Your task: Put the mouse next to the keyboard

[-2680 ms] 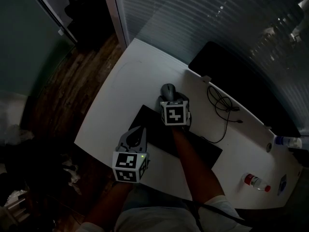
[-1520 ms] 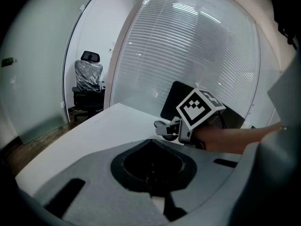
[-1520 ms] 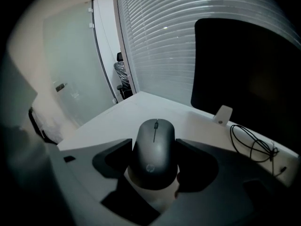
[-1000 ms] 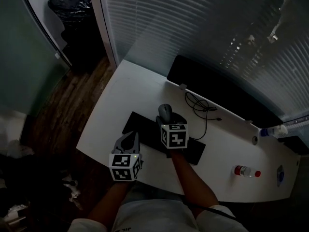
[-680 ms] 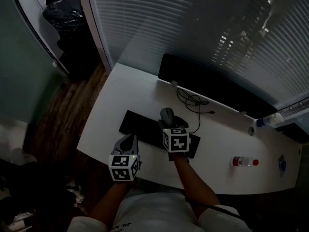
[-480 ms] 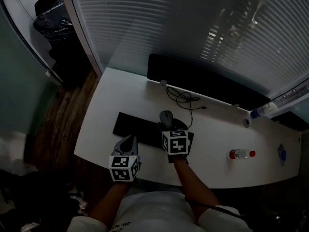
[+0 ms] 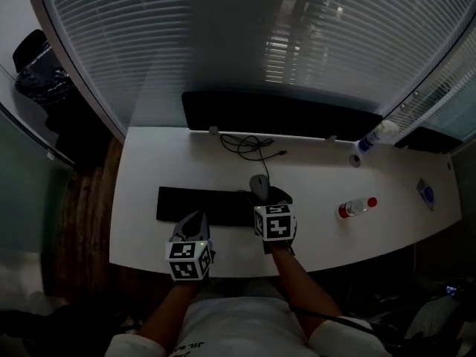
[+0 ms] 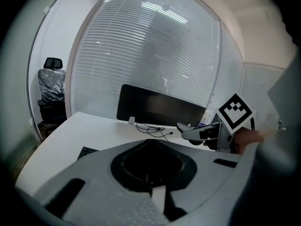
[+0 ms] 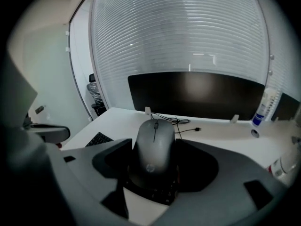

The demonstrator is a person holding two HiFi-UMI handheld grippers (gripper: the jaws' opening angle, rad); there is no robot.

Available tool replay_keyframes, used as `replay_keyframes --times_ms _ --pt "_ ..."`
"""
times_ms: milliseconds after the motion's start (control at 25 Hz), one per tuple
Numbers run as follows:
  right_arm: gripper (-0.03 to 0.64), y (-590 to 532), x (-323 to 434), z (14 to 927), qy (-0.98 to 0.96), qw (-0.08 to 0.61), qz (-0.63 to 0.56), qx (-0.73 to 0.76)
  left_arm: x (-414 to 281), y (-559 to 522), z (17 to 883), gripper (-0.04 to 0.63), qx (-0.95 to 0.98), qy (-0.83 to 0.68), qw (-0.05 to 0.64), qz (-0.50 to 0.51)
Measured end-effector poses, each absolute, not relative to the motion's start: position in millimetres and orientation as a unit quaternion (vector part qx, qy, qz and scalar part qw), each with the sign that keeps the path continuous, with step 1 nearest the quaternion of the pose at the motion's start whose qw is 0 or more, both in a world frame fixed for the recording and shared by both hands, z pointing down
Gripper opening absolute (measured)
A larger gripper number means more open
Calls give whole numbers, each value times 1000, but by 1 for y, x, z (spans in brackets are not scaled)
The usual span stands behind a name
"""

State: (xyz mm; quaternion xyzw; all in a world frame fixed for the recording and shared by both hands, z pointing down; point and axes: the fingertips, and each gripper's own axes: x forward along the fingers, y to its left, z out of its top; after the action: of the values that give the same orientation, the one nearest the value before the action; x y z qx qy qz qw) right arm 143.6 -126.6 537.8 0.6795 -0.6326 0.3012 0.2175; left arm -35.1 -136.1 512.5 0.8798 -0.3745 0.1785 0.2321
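Clasping mouse point(image 9: 154, 147), right gripper view only.

the head view is dim and underexposed: the white desk point(image 7: 149, 169) reads grey, and the floor left of the left gripper point(image 7: 195, 219) sinks almost to black. most light sits beyond the right gripper point(image 7: 269, 196), where the blinds point(image 7: 223, 43) carry pale, streaked reflections. both gripper views are brighter but bowed by the wide lens, with black corners and the blinds bent into an arc. each gripper's own body, close to the lens, is soft. the mouse point(image 9: 155, 145) is dull and shadowed; the monitor point(image 9: 197, 95) beyond it holds a soft glare.
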Motion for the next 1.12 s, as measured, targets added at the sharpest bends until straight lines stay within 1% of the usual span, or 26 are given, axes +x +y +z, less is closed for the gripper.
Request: replay_keyframes --times_ms 200,440,840,1120 --pt "295 -92 167 544 -595 199 316 712 -15 -125 513 5 898 -333 217 191" --pt "295 -52 195 555 -565 196 329 731 4 -105 521 5 903 -310 210 209" --pt "295 -7 240 583 -537 207 349 740 43 -86 533 5 905 -294 211 223" --pt "295 11 245 629 -532 221 370 729 61 -69 547 5 907 -280 212 234"
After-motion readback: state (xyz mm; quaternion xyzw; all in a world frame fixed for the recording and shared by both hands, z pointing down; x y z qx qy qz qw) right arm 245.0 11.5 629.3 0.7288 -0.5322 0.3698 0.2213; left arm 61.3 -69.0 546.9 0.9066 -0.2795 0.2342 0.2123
